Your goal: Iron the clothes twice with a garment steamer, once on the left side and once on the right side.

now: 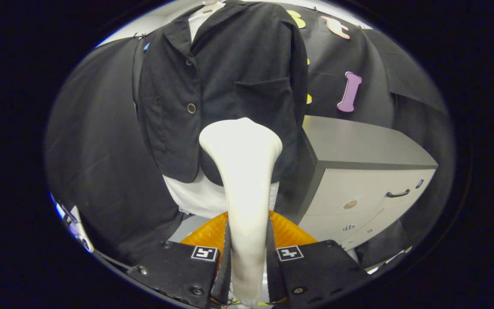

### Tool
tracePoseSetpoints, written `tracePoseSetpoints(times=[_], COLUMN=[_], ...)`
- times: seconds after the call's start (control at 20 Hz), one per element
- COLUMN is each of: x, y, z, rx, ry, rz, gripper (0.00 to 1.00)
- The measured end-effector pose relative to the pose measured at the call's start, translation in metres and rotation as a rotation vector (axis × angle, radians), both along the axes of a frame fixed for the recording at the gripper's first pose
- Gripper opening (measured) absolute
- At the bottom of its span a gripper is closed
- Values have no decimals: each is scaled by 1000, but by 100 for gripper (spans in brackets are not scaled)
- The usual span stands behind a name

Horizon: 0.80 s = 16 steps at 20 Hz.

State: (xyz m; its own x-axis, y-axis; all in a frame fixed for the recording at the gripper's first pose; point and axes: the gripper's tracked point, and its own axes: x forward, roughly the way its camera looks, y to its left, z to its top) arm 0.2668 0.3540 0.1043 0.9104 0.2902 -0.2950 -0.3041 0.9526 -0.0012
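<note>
A cream-white garment steamer (242,171) stands upright between my fingers, its handle pinched on both sides and its wide head pointing away from me. My gripper (247,255) is shut on that handle. Just beyond the steamer head hangs a black jacket (225,86) with round buttons, worn over a white garment (195,197) that shows below its hem. The steamer head is in front of the jacket's lower middle, slightly toward the side with the chest pocket. Whether the head touches the cloth I cannot tell.
A grey-topped cabinet (358,146) with pale drawers and a dark handle stands close beside the jacket, on the pocket side. Black cloth (97,150) hangs behind and on the other side. An orange surface (290,231) shows just behind the fingers.
</note>
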Motion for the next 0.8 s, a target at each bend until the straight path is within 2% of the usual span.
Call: tracePoseSetpoints(times=[0.25, 0.8], x=[-14, -50], y=[4, 61], z=[53, 234], rx=[25, 77], ry=[-73, -280], rz=[26, 99], gripper=[37, 37])
